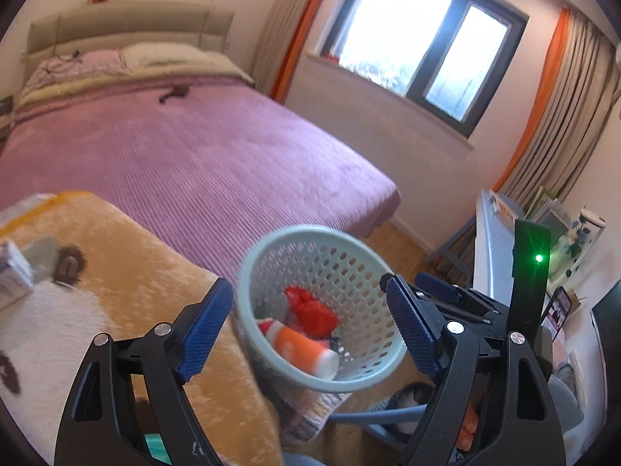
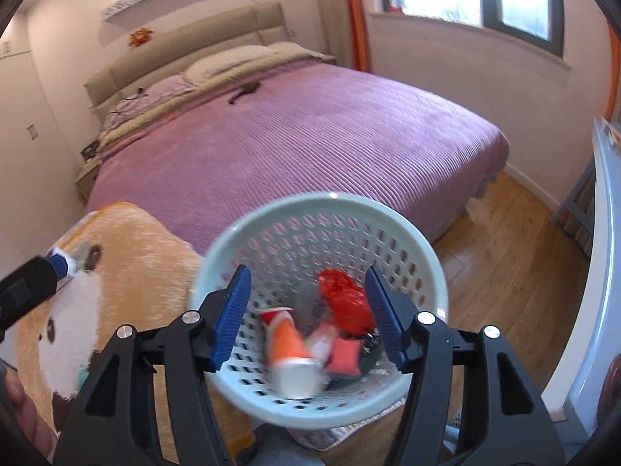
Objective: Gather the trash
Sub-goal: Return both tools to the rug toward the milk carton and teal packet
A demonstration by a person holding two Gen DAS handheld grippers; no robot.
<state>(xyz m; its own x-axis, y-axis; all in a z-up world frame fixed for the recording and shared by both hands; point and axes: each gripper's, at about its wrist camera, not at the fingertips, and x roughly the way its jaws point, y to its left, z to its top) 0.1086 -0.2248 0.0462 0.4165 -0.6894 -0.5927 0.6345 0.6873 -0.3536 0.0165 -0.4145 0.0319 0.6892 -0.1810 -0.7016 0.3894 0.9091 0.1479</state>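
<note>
**Pale green perforated basket [image 2: 318,233] on the near edge of the plush orange blanket [image 2: 132,240], holding the collected trash.**
The basket overhangs the blanket edge and could be tipped to the floor by a knock. The left gripper [image 1: 310,330] is seen wide open and empty, astride the basket. The right gripper [image 2: 308,310] is part open above it, nothing held; the orange tube [image 2: 287,343] and red wrapper [image 2: 345,299] lie inside.

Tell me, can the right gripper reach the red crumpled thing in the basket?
Probably yes. The right gripper hangs open above the basket, whose mouth is uncovered, and the red crumpled wrapper lies on top of the other trash, with nothing over it.
</note>
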